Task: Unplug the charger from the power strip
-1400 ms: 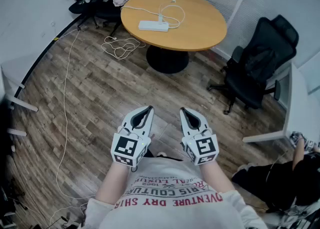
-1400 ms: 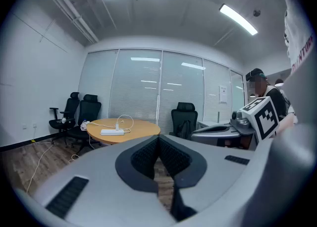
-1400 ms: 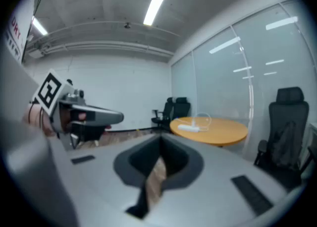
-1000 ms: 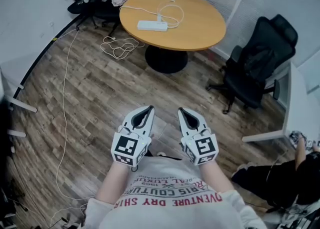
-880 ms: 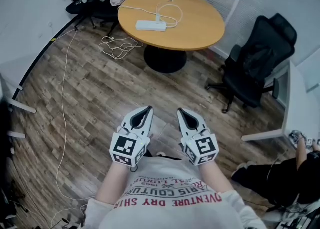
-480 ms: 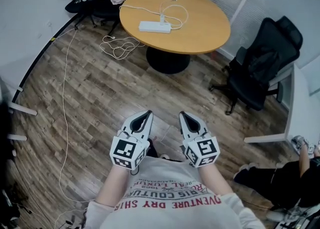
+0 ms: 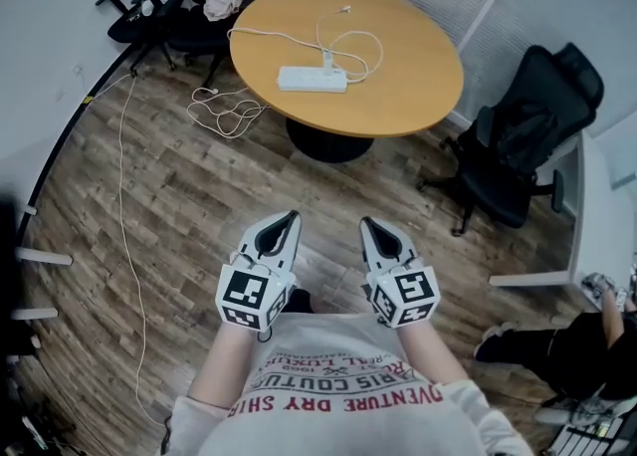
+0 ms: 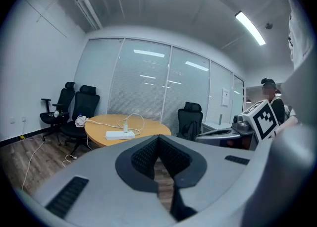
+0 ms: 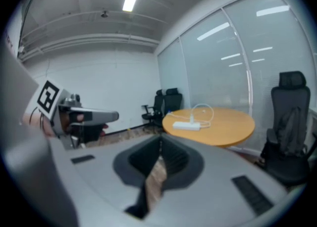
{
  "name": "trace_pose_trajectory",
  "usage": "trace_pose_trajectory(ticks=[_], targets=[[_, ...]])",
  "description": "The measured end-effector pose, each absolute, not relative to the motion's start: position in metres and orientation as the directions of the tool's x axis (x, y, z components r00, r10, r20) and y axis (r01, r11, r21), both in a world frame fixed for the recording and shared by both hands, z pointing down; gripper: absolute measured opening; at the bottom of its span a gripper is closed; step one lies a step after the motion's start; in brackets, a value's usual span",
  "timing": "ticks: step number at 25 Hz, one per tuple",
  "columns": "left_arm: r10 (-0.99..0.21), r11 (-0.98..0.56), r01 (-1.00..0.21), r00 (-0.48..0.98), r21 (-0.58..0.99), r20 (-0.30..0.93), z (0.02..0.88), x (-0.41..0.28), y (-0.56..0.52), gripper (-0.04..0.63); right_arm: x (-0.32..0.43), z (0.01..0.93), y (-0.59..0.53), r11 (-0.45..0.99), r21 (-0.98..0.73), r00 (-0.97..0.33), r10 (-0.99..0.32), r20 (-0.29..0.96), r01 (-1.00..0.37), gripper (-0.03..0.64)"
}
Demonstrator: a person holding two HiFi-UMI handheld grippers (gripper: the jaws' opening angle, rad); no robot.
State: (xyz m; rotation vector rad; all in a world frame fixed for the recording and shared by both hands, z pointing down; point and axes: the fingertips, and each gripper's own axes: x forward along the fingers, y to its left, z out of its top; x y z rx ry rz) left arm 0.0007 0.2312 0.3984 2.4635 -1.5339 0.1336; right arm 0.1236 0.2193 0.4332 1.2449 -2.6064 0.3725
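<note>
The round worktop (image 7: 398, 76) stands well apart from you across the wood floor. The black office chair (image 7: 518, 140) sits just beside its right edge, so a careless approach on that side could knock the chair into it. On the left a white cord (image 7: 124, 195) runs along the floor, and loose coils (image 7: 227, 115) lie near the pedestal. If these feed the power strip (image 7: 312, 79), as they seem to, a caught foot could drag it off the worktop. The strip lies loose near the worktop's middle, so a one-handed pull would likely lift or slide it rather than free the plug. Your left gripper (image 7: 287, 219) and right gripper (image 7: 369, 225) hang side by side near your chest, each with its fingers pressed together on nothing. Arrive like that and you will shove rather than grasp, so spread them first. The charger (image 7: 326, 58) stands upright near the strip's right end, small and smooth, with its thin cable (image 7: 363, 46) looping just beside it. Pinch the cable by mistake and you may strain it.
</note>
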Motion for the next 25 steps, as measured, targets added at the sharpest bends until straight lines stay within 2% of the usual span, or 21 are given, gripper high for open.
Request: trace_pose_trajectory(ticks=[10,18,25], targets=[[-0.886,-0.384,-0.911,0.409,0.151,0.217,0.392,-0.083,0.189,0.034,0.052,0.425,0.156,0.601,-0.138,-0.612,-0.734,0.295,-0.787,0.029],[-0.893,-0.355,-0.924,0.380,0.140,0.242,0.412,-0.094,0.135,0.034,0.032,0.441,0.086,0.625,-0.157,-0.640,-0.710,0.293,-0.765,0.029],[-0.920,-0.294,-0.951,0.309,0.097,0.241,0.406,-0.107,0.041,0.034,0.013,0.442,-0.015,0.677,-0.164,-0.692,-0.667,0.276,-0.718,0.029]])
